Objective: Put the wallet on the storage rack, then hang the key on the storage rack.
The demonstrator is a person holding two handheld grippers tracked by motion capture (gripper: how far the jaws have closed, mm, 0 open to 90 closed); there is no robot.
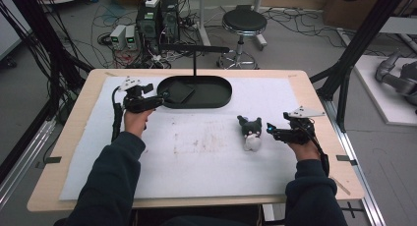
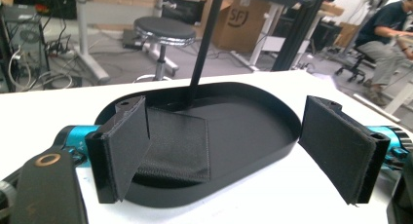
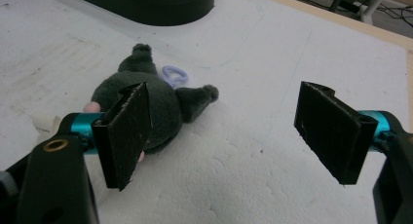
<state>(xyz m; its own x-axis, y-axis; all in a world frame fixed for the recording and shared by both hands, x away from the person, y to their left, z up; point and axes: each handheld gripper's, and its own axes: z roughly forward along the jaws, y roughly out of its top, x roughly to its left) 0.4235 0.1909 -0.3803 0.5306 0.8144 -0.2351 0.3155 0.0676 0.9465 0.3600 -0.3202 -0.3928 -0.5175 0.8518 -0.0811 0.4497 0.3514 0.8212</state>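
In the high view the plush toy (image 1: 251, 133) lies on the white mat (image 1: 196, 157) right of the frame's centre, and the right gripper (image 1: 273, 132) sits just beside it on its right, pointing left toward it; its jaws stand spread wide with nothing between them. The toy's long axis runs roughly up and down the frame there, dark head toward the top and pale body toward the bottom, so it lies across the gripper's line of approach. In the right gripper view the toy (image 3: 156, 104) sits at centre left, partly behind the left jaw and not between the two, so the likely next move, a grasp by this hand, calls for a shift toward that side before closing. The left gripper (image 1: 160, 99) is well apart from the toy, at the left end of the black oval tray (image 1: 216, 100) in the upper middle of the high view; its jaws are also spread and empty. In the left gripper view a dark fabric square (image 2: 178, 143) lies in the tray (image 2: 272, 148), partly hidden behind the left jaw. A thin black post (image 2: 204, 44) rises from the tray and is cut off at the top. The toy's face is hard to make out, and a small lilac loop (image 3: 174, 75) behind it is unclear.
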